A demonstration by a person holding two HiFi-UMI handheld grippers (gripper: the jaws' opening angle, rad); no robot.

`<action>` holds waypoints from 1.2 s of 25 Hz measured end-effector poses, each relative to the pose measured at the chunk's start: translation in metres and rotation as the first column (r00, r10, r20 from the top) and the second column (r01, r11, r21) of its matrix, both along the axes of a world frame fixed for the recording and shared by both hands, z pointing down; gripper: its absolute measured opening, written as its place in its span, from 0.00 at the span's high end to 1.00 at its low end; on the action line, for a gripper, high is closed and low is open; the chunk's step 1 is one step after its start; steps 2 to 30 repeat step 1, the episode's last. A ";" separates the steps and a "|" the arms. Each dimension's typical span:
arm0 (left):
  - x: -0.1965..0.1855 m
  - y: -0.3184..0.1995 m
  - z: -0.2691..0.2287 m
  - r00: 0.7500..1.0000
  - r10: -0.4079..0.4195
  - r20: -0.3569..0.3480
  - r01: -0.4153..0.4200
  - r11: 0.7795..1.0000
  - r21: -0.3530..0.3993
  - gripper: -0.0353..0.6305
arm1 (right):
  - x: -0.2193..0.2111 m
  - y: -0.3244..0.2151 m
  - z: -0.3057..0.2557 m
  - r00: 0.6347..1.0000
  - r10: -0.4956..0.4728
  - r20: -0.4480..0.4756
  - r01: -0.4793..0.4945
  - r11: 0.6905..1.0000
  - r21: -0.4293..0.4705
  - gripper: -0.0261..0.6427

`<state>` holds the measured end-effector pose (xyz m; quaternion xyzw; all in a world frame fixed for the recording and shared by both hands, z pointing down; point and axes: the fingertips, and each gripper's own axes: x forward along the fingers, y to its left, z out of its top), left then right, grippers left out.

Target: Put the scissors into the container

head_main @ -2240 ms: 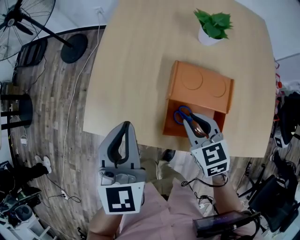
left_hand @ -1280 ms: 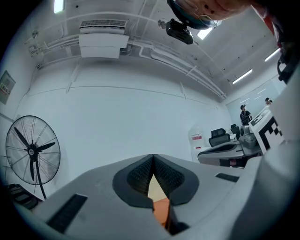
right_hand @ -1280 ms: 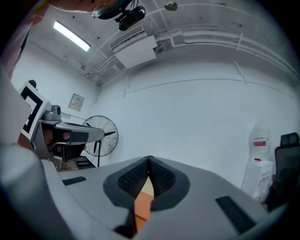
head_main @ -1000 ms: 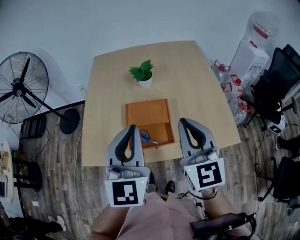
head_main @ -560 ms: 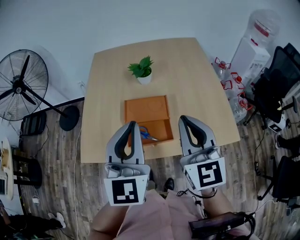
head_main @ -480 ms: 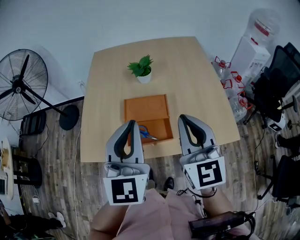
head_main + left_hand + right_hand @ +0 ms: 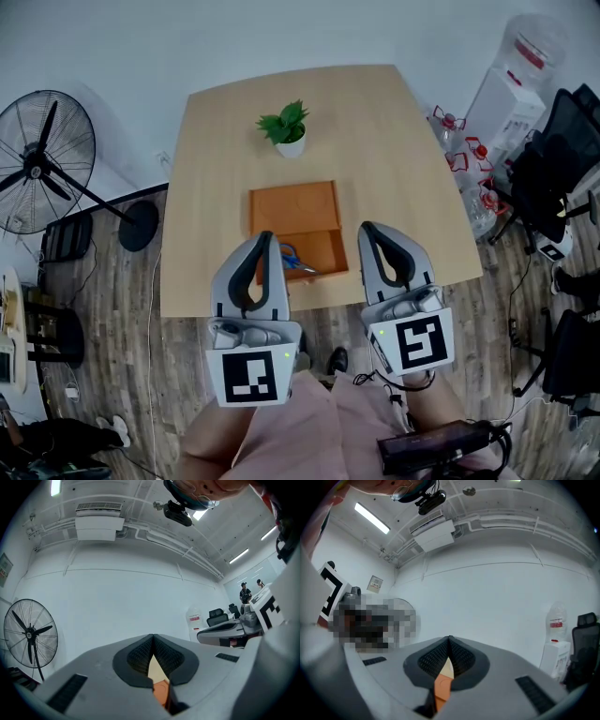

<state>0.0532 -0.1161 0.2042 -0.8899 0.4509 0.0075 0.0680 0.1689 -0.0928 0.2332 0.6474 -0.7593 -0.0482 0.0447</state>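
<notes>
In the head view, the blue-handled scissors (image 7: 292, 259) lie inside the open front compartment of the orange container (image 7: 292, 206), near the table's front edge. The left gripper (image 7: 265, 236) is held up close to the camera, its tip overlapping the container's front left corner in the picture. The right gripper (image 7: 366, 228) is raised just right of the container. Both are shut with nothing between the jaws. In the left gripper view the left gripper (image 7: 153, 637) points at the far wall, and so does the right gripper (image 7: 449, 639) in its own view.
A small potted plant (image 7: 285, 127) stands on the wooden table (image 7: 394, 150) behind the container. A floor fan (image 7: 42, 164) stands to the left. Water bottles (image 7: 469, 155) and black chairs (image 7: 553, 169) are to the right.
About two seconds ago the right gripper was at the container with the scissors. Both grippers are now drawn back and raised, and the scissors lie in the container. Little has moved in the last second.
</notes>
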 end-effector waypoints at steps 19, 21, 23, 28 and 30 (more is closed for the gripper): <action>0.000 -0.001 0.000 1.000 0.000 -0.001 0.000 1.000 0.001 0.94 | 0.000 -0.001 0.000 1.000 0.000 0.000 0.000 1.000 -0.001 0.96; 0.000 -0.001 0.000 1.000 0.000 -0.001 0.000 1.000 0.001 0.94 | 0.000 -0.001 0.000 1.000 0.000 0.000 0.000 1.000 -0.001 0.96; 0.000 -0.001 0.000 1.000 0.000 -0.001 0.000 1.000 0.001 0.94 | 0.000 -0.001 0.000 1.000 0.000 0.000 0.000 1.000 -0.001 0.96; 0.000 -0.001 0.000 1.000 0.000 -0.001 0.000 1.000 0.001 0.94 | 0.000 -0.001 0.000 1.000 0.000 0.000 0.000 1.000 -0.001 0.96; 0.000 -0.001 0.000 1.000 0.000 -0.001 0.000 1.000 0.001 0.94 | 0.000 -0.001 0.000 1.000 0.000 0.000 0.000 1.000 -0.001 0.96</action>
